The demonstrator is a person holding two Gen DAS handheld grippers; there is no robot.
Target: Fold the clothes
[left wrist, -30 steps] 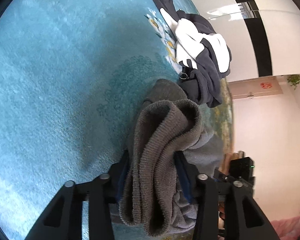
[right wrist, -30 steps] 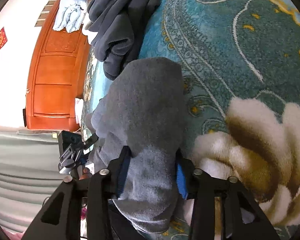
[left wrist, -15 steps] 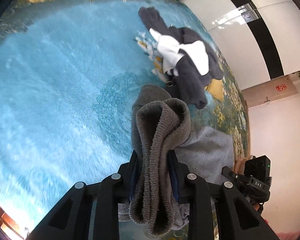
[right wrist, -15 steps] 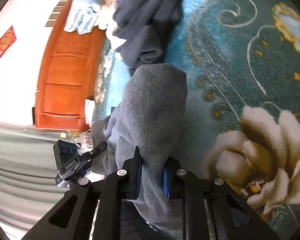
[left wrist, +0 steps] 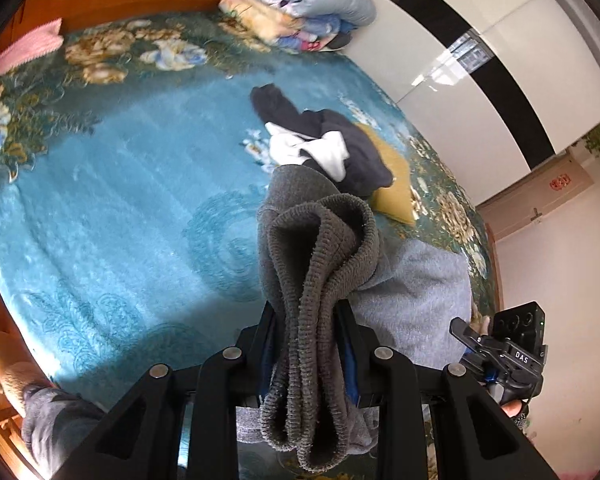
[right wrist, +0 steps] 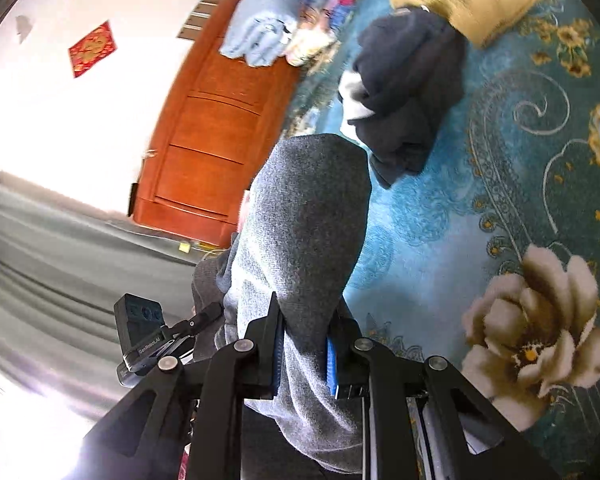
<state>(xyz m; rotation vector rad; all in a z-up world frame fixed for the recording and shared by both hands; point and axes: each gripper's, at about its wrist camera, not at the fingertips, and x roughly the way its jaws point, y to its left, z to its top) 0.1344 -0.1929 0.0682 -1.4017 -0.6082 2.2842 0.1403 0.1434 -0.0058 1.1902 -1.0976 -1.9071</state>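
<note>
Lifted higher, grey sweater (left wrist: pixel 316 264) spans sideways between 2 clamping grippers.

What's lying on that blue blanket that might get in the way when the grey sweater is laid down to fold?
The grey sweater is clamped in both the left gripper and the right gripper. Beyond it a dark clothes pile and a mustard cushion lie on the blue blanket; the nearer stretch looks free.

Ribbed knit grey sweater (left wrist: pixel 320 264), fuzzy; plush blue carpet (left wrist: pixel 120 208); glossy wooden cabinet (right wrist: pixel 216 128).
</note>
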